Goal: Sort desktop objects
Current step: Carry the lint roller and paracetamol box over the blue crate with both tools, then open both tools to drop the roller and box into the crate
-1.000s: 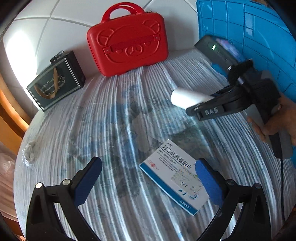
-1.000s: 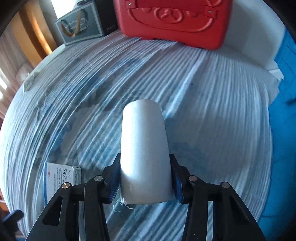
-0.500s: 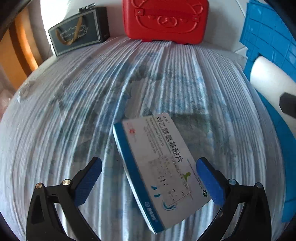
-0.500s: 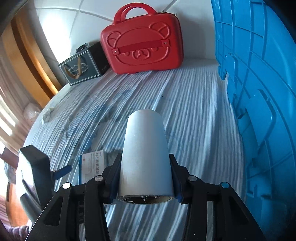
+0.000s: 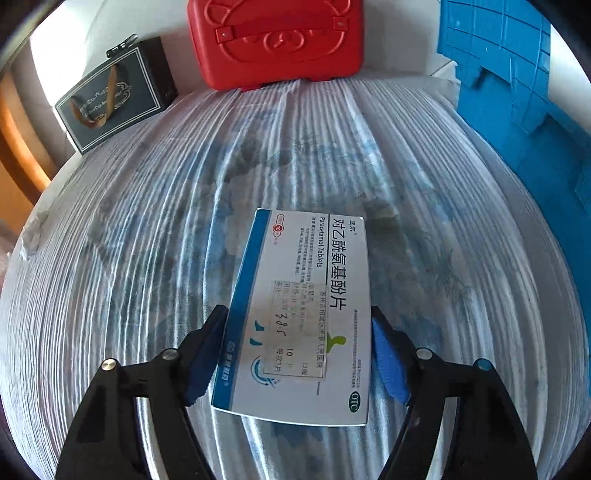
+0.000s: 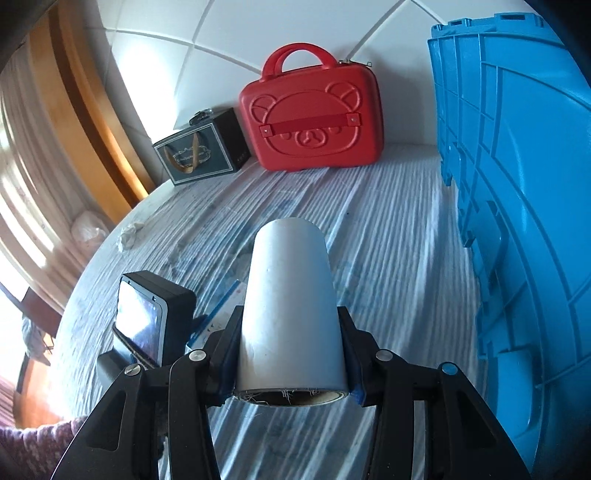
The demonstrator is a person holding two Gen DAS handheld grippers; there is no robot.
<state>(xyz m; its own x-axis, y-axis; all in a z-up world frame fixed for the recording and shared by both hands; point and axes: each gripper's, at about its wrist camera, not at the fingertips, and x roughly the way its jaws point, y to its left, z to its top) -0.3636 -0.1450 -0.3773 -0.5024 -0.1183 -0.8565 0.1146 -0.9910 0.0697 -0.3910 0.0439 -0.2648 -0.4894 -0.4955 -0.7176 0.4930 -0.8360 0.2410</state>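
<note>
While the red case (image 6: 312,114), dark gift box (image 6: 201,155) and blue crate (image 6: 517,221) ring the table (image 5: 147,258), your left gripper (image 5: 295,354), wide open a second ago, is closing around the tablet box (image 5: 303,314); your right gripper (image 6: 291,354) stays clamped on the white roll (image 6: 290,295), now lifted beside the crate.

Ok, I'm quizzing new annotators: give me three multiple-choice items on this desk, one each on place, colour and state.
1. The red case stands: A on a chair; B at the back against the wall; C on the floor.
2. The crate is: A blue; B green; C yellow.
3. The right gripper has its jaws: A empty; B shut on a pill box; C shut on the white roll.
Key: 1 B, it stands by the tiled wall; 2 A, plainly blue; 3 C, both jaws clamp the roll.
</note>
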